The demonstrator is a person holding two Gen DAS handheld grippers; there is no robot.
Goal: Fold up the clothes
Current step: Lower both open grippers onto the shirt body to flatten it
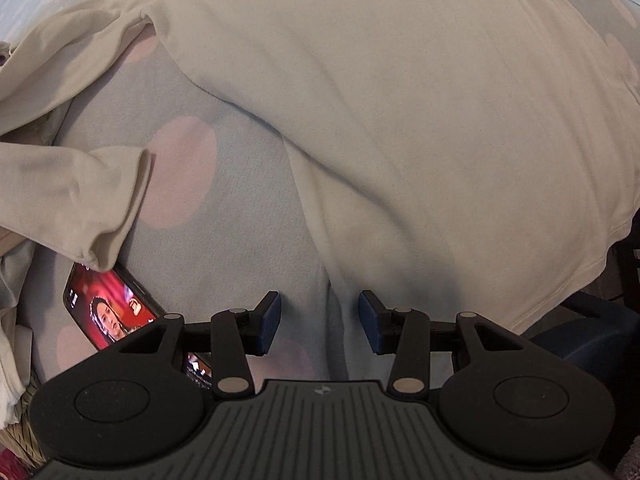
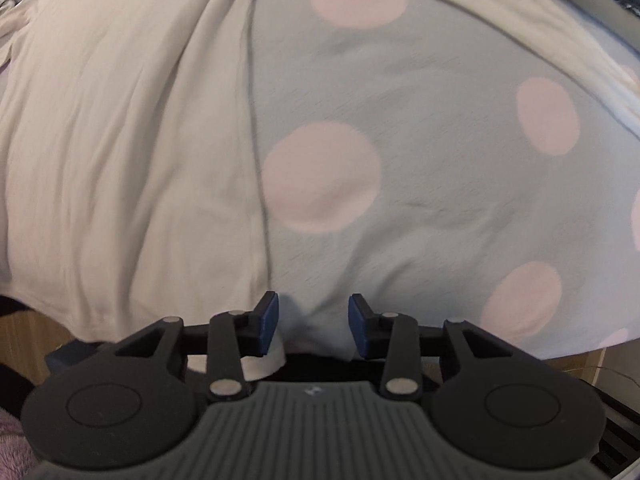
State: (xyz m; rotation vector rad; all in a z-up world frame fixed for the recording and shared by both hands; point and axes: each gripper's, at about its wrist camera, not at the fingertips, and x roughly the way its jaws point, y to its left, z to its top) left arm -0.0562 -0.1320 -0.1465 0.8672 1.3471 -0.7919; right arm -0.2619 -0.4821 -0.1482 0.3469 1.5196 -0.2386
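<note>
Both sets of jaws stand apart with nothing clamped. Left gripper (image 1: 319,322) points down over the pale blue blanket with pink polka dots (image 1: 224,216), its blue pads either side of a shallow fold in that blanket, just beside the near edge of the cream long-sleeved cotton top (image 1: 400,120). Right gripper (image 2: 313,322) is likewise over bare blanket near the bed's edge; the top's side seam lies just to its left in that view. No cloth is between the pads of either.

Garment position: spread mostly flat across the blanket, body broad and smooth, hem towards the near edge. One sleeve (image 1: 80,196) is doubled back on itself at the left, cuff end resting on the corner of a smartphone with a lit screen (image 1: 108,312) that lies on the blanket.

Judgement: the grippers look placed on opposite sides of the body, probably to take hold of its edges for a fold. The loose sleeve likely needs laying in first. The phone under the cuff could be dragged along.

Surroundings: soft bed rather than a hard surface, so cloth may bunch when pinched. Wood-toned floor shows beyond the blanket edge, dark furniture lower right, woven basket corner lower left in the left view. Right view slightly blurred.
</note>
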